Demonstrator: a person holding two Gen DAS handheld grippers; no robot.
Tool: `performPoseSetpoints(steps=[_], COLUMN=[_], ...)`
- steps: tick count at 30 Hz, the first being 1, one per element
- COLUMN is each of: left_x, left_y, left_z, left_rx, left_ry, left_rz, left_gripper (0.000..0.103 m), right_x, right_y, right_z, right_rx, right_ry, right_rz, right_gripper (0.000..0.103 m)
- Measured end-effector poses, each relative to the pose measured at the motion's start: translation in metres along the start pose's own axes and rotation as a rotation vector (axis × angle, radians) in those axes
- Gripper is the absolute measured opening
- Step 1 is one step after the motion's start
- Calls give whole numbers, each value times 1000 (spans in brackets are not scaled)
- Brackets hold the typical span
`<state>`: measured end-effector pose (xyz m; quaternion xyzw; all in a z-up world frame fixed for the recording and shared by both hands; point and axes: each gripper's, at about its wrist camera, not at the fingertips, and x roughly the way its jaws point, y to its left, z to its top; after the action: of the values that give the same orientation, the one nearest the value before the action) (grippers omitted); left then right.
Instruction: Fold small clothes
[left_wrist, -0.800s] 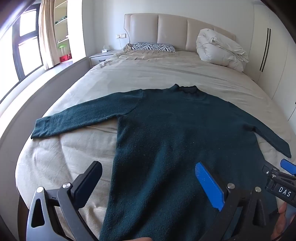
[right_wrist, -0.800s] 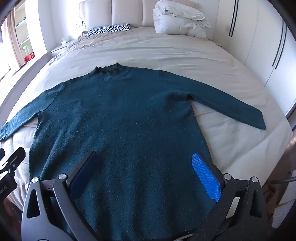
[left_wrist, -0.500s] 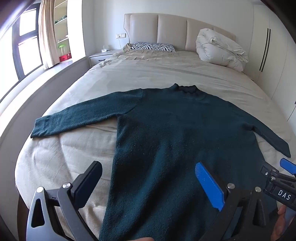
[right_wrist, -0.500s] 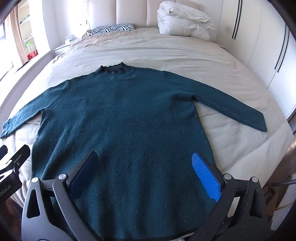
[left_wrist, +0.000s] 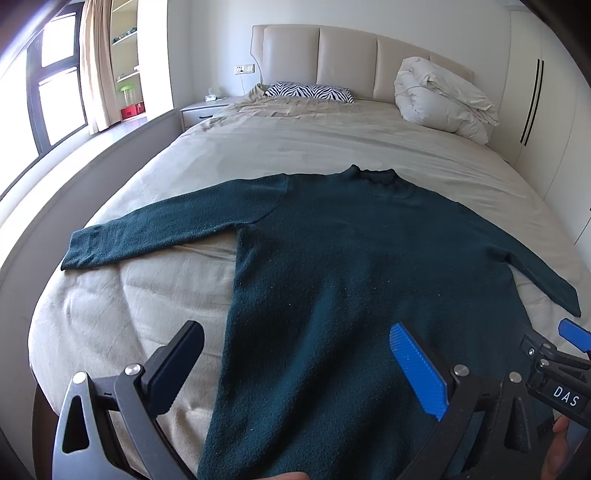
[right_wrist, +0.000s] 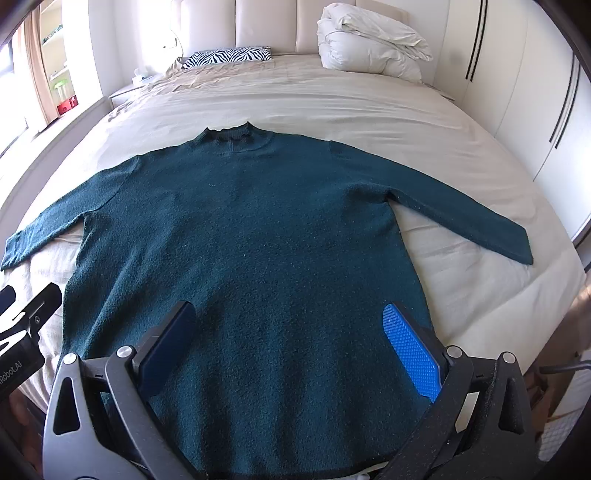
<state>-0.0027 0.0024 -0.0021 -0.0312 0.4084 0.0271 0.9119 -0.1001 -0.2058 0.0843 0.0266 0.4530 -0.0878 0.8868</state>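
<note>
Bed holds flat sweater, its hem between both grippers' spread, empty fingers.

sweater hem: cut off, left view; nightstand items: too small

R gripper view — sweater lower in frame, hem now visible

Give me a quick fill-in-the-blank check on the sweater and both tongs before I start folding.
1. The dark teal knit sweater lies flat on the beige bed with both sleeves spread ____.
2. Both the left tongs and the right tongs are ____.
3. The zebra-striped pillow sits near the ____.

Missing words: outward; open; headboard
</note>
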Motion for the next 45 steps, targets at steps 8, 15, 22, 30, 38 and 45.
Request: performPoseSetpoints(steps=[8, 15, 22, 30, 38, 45], left_x=[0, 1, 1, 3, 3, 5], left_y=[0, 0, 0, 3, 4, 9], left_z=[-1, -1, -1, -2, -3, -5], left_rx=[-3, -4, -6, -11, -12, -18], left_ry=[1, 3, 3, 6, 5, 11], left_rz=[-1, 0, -1, -4, -4, -7], left_gripper=[103, 103, 103, 103, 103, 103], right_x=[1, 1, 1, 1, 0, 1], right_y=[2, 2, 4, 6, 8, 9], right_z=[0, 0, -1, -2, -1, -1], right_rx=[-4, -10, -12, -17, -18, -19], right_ry=[3, 2, 2, 1, 2, 3], right_rz=[-2, -5, -6, -6, -7, -7], right_gripper=[103, 103, 103, 103, 103, 103])
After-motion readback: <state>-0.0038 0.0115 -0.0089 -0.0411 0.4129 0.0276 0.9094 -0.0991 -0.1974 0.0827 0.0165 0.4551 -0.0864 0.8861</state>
